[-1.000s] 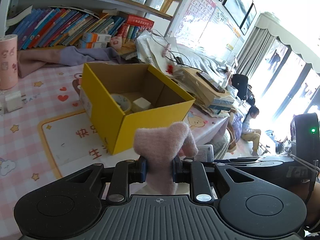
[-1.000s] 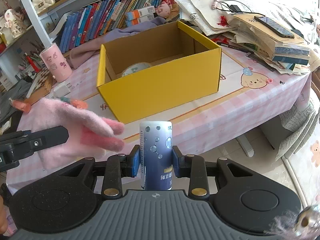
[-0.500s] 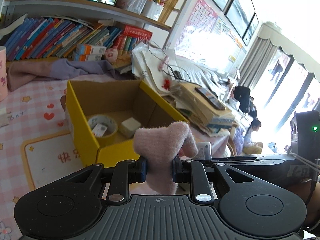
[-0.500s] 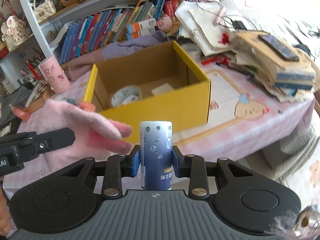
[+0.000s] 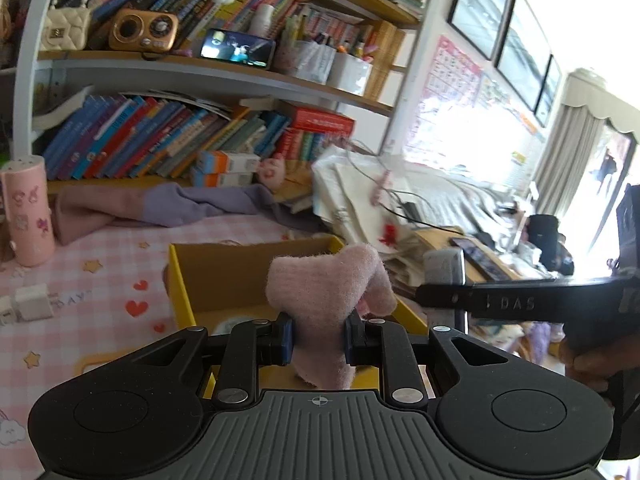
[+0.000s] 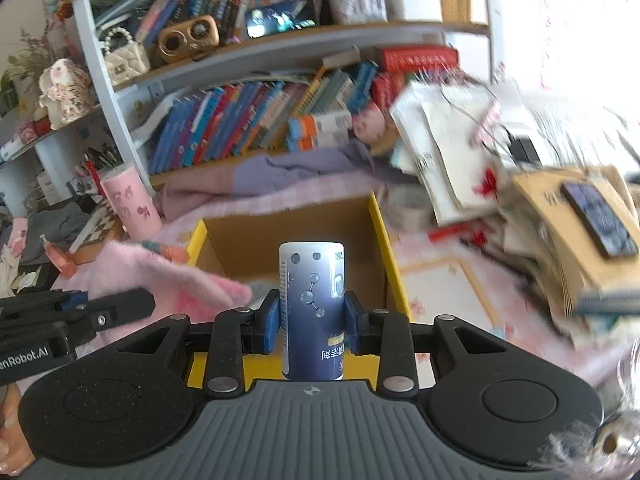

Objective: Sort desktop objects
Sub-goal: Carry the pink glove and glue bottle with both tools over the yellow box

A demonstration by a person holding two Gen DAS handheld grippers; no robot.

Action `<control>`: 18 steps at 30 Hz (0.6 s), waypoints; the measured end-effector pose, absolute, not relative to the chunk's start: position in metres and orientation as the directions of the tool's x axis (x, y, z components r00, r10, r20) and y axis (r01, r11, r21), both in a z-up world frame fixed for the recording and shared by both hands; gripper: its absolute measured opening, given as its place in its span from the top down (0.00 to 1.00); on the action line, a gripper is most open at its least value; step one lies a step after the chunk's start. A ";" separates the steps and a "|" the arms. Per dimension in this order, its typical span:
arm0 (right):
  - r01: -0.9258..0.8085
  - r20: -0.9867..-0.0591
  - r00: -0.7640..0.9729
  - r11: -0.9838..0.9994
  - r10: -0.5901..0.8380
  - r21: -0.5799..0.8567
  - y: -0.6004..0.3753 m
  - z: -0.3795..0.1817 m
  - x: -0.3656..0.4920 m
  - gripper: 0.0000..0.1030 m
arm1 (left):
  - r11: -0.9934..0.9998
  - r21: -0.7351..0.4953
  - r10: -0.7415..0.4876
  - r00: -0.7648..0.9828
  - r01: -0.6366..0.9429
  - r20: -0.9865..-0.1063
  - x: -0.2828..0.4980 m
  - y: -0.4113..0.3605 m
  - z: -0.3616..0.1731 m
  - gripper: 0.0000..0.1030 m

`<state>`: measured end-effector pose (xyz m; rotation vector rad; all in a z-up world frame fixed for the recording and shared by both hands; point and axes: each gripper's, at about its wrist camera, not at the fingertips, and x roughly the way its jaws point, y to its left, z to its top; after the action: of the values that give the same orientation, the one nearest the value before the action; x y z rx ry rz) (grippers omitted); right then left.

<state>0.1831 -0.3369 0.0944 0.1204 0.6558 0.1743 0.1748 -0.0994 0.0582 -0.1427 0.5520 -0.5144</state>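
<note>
Two tools hover over the open yellow cardboard box (image 6: 394,264): left tool (image 5: 318,336) clamps a fuzzy pink glove (image 5: 324,292), right tool (image 6: 311,322) grips a dark-blue cylindrical can (image 6: 312,312).

Strong daylight pours in from the tall curtained window (image 5: 600,184), blowing its panes and the nearby wall to white glare, while the wooden bookshelf (image 5: 224,76) left of it stays dimmer but readable. In the right wrist view, motion blur smears the stack of papers and brown envelopes (image 6: 560,232) right of the yellow cardboard box (image 6: 384,248), and the top right corner burns out. Both fisheye views bend shelf lines and darken at the corners.
</note>
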 end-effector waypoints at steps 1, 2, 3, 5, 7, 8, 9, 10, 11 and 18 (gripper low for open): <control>-0.134 -0.589 0.783 0.978 0.203 0.159 -0.338 0.095 0.189 0.71 | 0.870 -0.256 -0.493 0.735 0.421 -0.466 0.178 -0.102 0.058 0.79; -0.146 -0.583 0.785 0.977 0.209 0.153 -0.339 0.096 0.195 0.71 | 0.877 -0.246 -0.481 0.741 0.413 -0.469 0.181 -0.104 0.057 0.79; -0.159 -0.579 0.786 0.976 0.217 0.150 -0.340 0.095 0.203 0.71 | 0.882 -0.236 -0.471 0.744 0.407 -0.475 0.184 -0.106 0.055 0.79; -0.178 -0.580 0.781 0.973 0.232 0.150 -0.341 0.092 0.216 0.71 | 0.894 -0.214 -0.447 0.749 0.394 -0.489 0.189 -0.112 0.051 0.79; -0.197 -0.589 0.769 0.969 0.248 0.150 -0.342 0.086 0.229 0.71 | 0.903 -0.194 -0.426 0.747 0.383 -0.510 0.194 -0.119 0.045 0.79; -0.206 -0.596 0.762 0.967 0.255 0.149 -0.341 0.082 0.235 0.71 | 0.906 -0.185 -0.418 0.745 0.380 -0.520 0.197 -0.122 0.042 0.79; -0.218 -0.603 0.753 0.965 0.261 0.146 -0.340 0.078 0.241 0.71 | 0.910 -0.175 -0.410 0.743 0.377 -0.530 0.199 -0.124 0.038 0.79; -0.233 -0.612 0.744 0.963 0.268 0.139 -0.338 0.073 0.246 0.71 | 0.913 -0.164 -0.400 0.739 0.374 -0.542 0.201 -0.127 0.034 0.79; -0.242 -0.620 0.735 0.961 0.274 0.136 -0.337 0.070 0.250 0.71 | 0.916 -0.155 -0.391 0.735 0.370 -0.555 0.203 -0.129 0.030 0.79; -0.308 -0.675 0.673 0.944 0.302 0.116 -0.323 0.039 0.276 0.71 | 0.925 -0.104 -0.344 0.692 0.364 -0.635 0.214 -0.143 0.004 0.79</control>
<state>0.2765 -0.3229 0.0390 -0.0077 0.7581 0.3431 0.2144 -0.1426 0.0038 0.0310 0.7035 -0.3957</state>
